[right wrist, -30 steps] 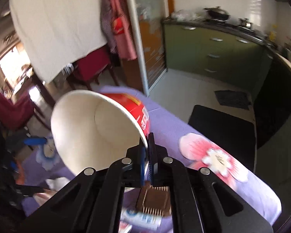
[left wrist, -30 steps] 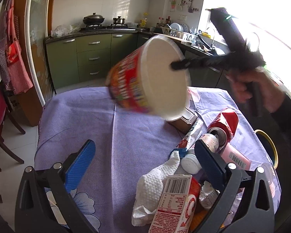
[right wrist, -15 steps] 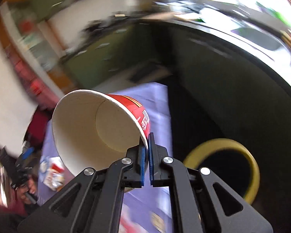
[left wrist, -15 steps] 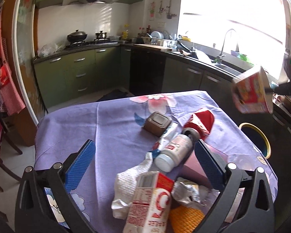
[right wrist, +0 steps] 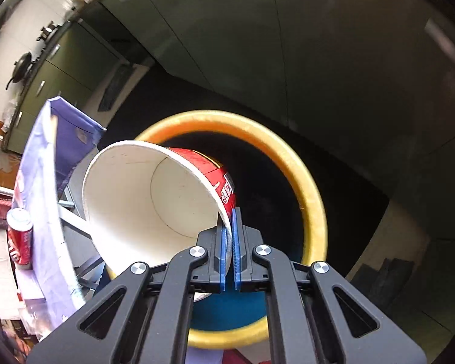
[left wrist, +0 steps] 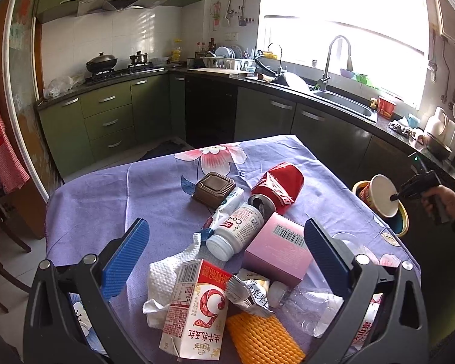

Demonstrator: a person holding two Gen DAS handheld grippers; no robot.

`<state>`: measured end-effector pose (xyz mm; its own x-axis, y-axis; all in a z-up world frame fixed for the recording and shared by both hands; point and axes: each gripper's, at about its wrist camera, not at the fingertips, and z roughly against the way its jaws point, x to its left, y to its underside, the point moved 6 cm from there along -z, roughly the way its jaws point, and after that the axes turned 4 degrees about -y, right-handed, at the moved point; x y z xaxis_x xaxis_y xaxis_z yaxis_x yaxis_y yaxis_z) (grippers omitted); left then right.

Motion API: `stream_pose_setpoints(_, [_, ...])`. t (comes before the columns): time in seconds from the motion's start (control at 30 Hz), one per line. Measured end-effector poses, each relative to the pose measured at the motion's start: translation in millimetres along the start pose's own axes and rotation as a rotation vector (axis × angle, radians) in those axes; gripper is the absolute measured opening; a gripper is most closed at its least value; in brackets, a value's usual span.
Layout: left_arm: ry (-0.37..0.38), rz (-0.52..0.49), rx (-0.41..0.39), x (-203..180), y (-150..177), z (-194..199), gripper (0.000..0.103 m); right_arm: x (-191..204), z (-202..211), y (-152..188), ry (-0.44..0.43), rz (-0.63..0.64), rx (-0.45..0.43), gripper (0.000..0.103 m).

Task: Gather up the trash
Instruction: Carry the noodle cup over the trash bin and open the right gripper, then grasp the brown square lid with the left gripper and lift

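Hiding behind the left gripper's (left wrist: 227, 253) frame at the near table edge are parts of the trash pile; a clear plastic wrapper (left wrist: 315, 306) and whatever is lying at the far right corner are too cut off to identify. The left gripper is hanging above the pile with its blue fingers (left wrist: 126, 257) spread wide, gripping nothing. Lying on the purple floral tablecloth (left wrist: 106, 197) are a milk carton (left wrist: 197, 309), a crumpled paper towel (left wrist: 166, 276), a white pill bottle (left wrist: 235, 232), a pink box (left wrist: 277, 250), a red can (left wrist: 277, 186) on its side and a small brown ribbed box (left wrist: 214, 189), all crowding the near right half; the far left half is lying bare. Off the right edge of the table, the right gripper (right wrist: 230, 212) is pinching the rim of the red paper cup (right wrist: 148, 194), jaws nearly closed on the thin wall. The cup is tipping sideways, its white inside showing empty, directly over the mouth of the yellow-rimmed bin (right wrist: 306, 182), whose interior is reading dark.
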<state>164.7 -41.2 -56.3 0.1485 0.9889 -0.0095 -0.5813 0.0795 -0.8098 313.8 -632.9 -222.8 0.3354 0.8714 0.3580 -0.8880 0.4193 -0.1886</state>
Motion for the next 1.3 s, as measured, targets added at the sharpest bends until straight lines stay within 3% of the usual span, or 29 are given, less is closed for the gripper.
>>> stream_pose_setpoints(0.17, [0.019, 0.002, 0.029, -4.8, 0.7, -4.8, 0.097, 1.4, -14.1, -5.1, 0.004, -0.01, 0.006, 0.023])
stream_pose_setpoints(0.53, [0.152, -0.1, 0.127, -32.6, 1.1, -35.6, 0.097, 26.4, 13.1, 27.0, -0.055, 0.076, -0.045, 0.03])
stream_pose_setpoints(0.6, [0.159, -0.126, 0.154, -33.8, -2.1, -45.5, 0.097, 31.8, 13.3, 29.4, -0.063, 0.089, -0.048, 0.035])
stream_pose_setpoints(0.87, [0.172, -0.191, 0.271, -14.9, -35.5, -125.6, 0.096, 61.0, 13.2, 40.2, -0.079, 0.164, -0.042, 0.035])
stream_pose_setpoints(0.9, [0.17, -0.192, 0.279, -11.3, -39.3, -135.6, 0.094, 63.7, 14.5, 42.5, -0.082, 0.173, -0.041, 0.035])
stream_pose_setpoints(1.03, [0.152, -0.219, 0.329, 2.1, -52.4, -186.0, 0.07, 76.7, 14.3, 47.9, -0.085, 0.203, -0.038, 0.035])
stream_pose_setpoints(1.13, [0.145, -0.252, 0.37, 6.6, -50.6, -213.5, 0.067, 81.9, 13.4, 50.4, -0.09, 0.214, -0.033, 0.035])
stream_pose_setpoints(1.3, [0.195, -0.277, 0.403, 3.0, -40.8, -223.8, 0.065, 80.5, 7.6, 47.3, -0.09, 0.21, -0.022, 0.035])
